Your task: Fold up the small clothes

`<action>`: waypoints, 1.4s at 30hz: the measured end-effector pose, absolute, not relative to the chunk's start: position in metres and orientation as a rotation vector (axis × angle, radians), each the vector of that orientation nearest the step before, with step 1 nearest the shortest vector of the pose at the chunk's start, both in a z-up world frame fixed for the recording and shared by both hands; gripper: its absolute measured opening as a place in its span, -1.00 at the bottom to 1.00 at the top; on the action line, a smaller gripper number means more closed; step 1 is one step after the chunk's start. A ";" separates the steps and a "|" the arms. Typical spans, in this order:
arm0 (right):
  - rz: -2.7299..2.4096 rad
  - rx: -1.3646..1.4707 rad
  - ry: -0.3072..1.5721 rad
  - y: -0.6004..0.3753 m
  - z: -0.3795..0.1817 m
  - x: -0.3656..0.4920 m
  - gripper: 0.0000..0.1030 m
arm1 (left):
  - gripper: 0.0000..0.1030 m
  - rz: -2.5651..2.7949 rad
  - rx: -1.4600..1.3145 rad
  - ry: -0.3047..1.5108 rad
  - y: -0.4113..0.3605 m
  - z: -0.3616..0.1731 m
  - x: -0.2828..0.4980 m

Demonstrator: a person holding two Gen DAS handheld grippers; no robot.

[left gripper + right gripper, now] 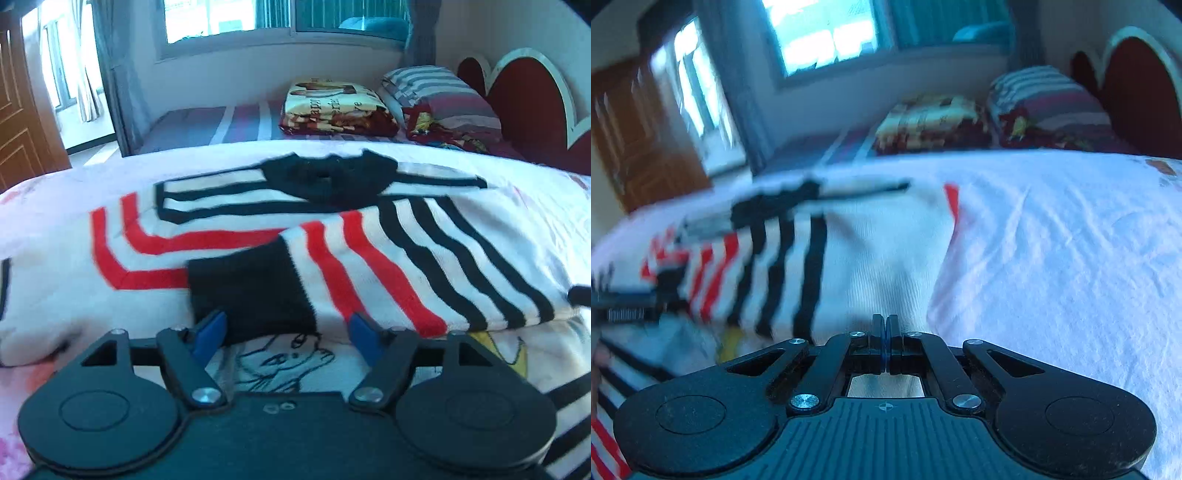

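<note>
Sweater (236, 229), white knit with red and black stripes and a black collar, lay spread across the near part of the bed, on a pale sheet (1052, 240) creased with fine wrinkles. One sleeve was folded over the body, its black cuff (255, 295) lying nearest the left gripper (288, 328). That gripper was spread wide, its blue pads on either side of the cuff's near edge, with nothing pinched between them. A cartoon cat drawing (280, 362) showed on fabric just below the cuff.

In the right wrist view, which was blurred, the right gripper (886, 328) had its fingers pressed together at the sweater's white near edge; whether any cloth was caught between them could not be told. The bare sheet stretched away to the right of the garment.

Farther back on the bed sat a folded printed blanket (332, 110), and to its right a striped pillow (439, 92). A red heart-shaped headboard (524, 99) stood at the far right. A bright window (229, 18) with teal curtains filled the far wall, and a brown wooden door (22, 122) stood at the far left.
</note>
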State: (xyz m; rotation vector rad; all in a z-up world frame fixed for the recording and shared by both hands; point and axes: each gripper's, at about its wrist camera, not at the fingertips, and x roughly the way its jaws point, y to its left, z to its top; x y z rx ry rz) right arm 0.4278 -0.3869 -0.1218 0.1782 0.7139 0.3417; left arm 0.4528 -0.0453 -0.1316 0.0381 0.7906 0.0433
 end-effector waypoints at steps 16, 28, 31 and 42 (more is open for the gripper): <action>0.111 0.511 0.730 -0.414 -0.108 0.363 -1.00 | -0.06 0.573 -0.563 0.623 0.275 -0.126 0.290; 0.088 0.466 0.702 -0.299 -0.080 0.364 -1.00 | 0.00 0.485 -0.885 0.495 0.378 -0.144 0.312; 0.050 0.446 0.715 -0.283 -0.080 0.377 -1.00 | -0.20 0.490 -0.864 0.485 0.374 -0.149 0.314; 0.096 0.379 0.714 -0.257 -0.076 0.371 -1.00 | -0.91 0.431 -0.691 0.520 0.355 -0.120 0.330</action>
